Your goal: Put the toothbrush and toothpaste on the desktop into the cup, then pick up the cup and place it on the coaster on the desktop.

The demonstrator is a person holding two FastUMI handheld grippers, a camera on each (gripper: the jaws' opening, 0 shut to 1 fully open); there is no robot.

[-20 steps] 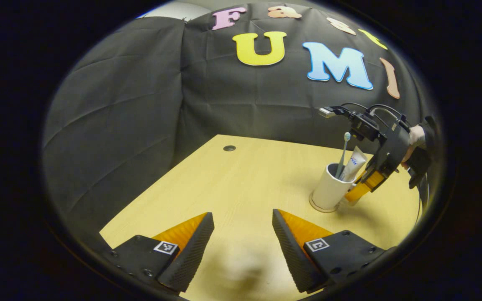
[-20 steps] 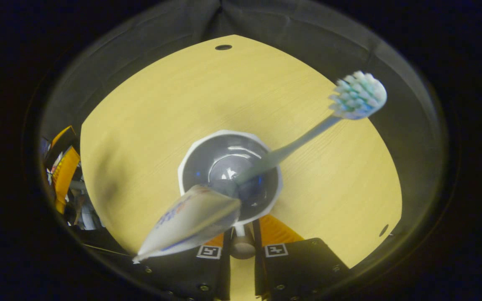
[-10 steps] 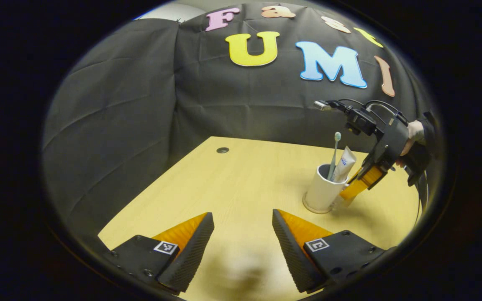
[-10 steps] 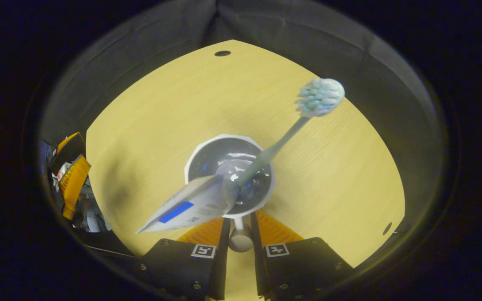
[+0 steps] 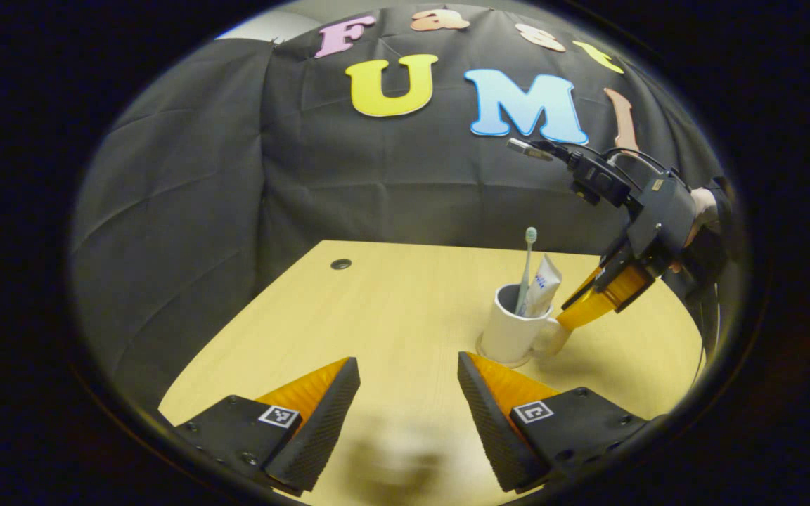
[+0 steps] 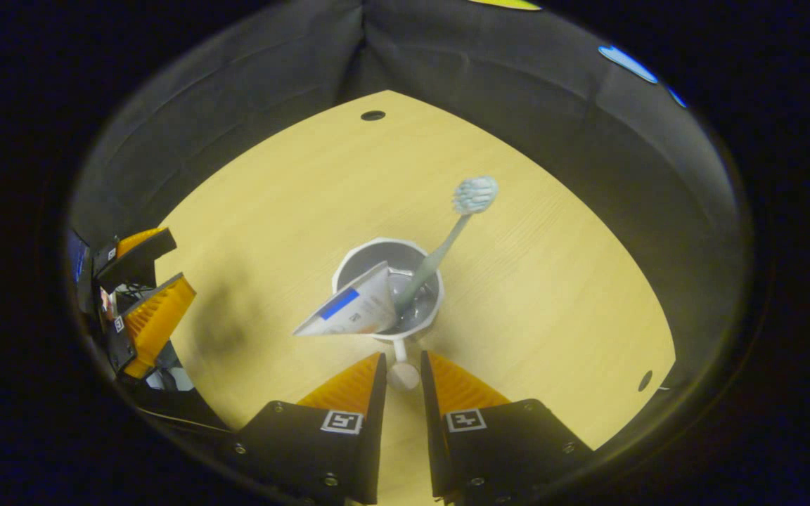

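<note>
- The cup [image 6: 389, 295] (toothbrush [image 6: 447, 242] and toothpaste [image 6: 349, 309] leaning inside) is seen on the coaster [image 5: 500, 360], toward the desktop's [image 5: 377, 309] right edge.
- Its handle [image 6: 401, 372] sits between the right gripper's [image 6: 401, 379] narrowed fingers; contact cannot be judged.
- The left gripper's [image 5: 408, 393] fingers are held wide apart.

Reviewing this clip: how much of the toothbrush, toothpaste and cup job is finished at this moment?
Done: the toothbrush and toothpaste stand in the cup. The cup rests on a thin round base in the left gripper view, probably the coaster, so placement looks done.

In hand: the right gripper has its fingers around the cup's handle; the left gripper is open and apart.

Left: release the handle and back away.
</note>
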